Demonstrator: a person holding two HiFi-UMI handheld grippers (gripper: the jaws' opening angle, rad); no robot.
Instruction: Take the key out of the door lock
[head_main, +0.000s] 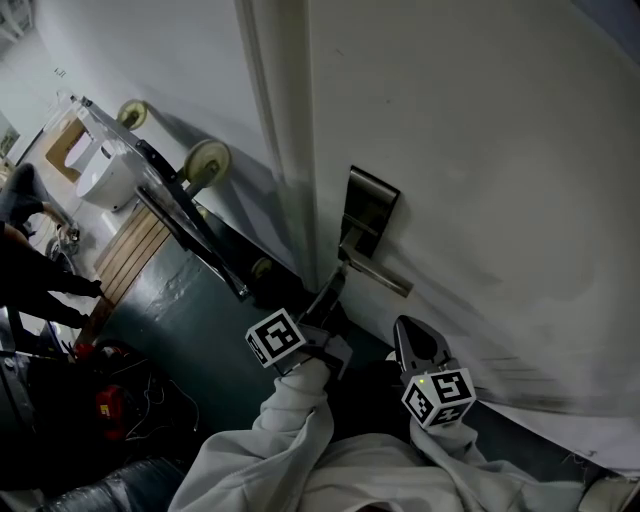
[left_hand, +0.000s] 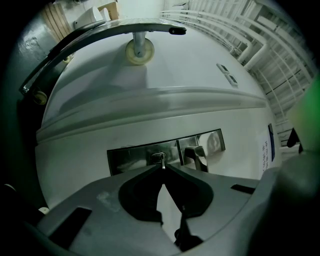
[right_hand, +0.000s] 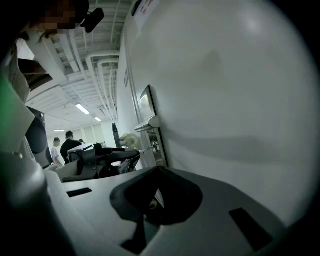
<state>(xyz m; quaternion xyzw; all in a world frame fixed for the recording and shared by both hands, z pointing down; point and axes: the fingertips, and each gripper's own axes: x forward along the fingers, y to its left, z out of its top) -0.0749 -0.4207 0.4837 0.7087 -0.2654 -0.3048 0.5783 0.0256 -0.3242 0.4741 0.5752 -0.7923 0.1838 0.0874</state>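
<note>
A white door (head_main: 480, 150) carries a metal lock plate (left_hand: 132, 157) and a lever handle (head_main: 383, 274). The left tongs (left_hand: 162, 169) are pinched tight on the key (left_hand: 161, 159) — it sits in the keyhole, just beside the handle. The right tongs (right_hand: 158, 170) hover near the door, clear of the handle — closed, with nothing between them.

Key (left_hand: 162, 162) in lock plate (left_hand: 131, 159); handle (left_hand: 196, 152) beside, on door (left_hand: 150, 122).

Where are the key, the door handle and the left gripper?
key (left_hand: 163, 161): left gripper view, its exposed shaft.
door handle (left_hand: 196, 152): left gripper view, lever's base.
left gripper (left_hand: 163, 168): left gripper view, between its fingertips.
</note>
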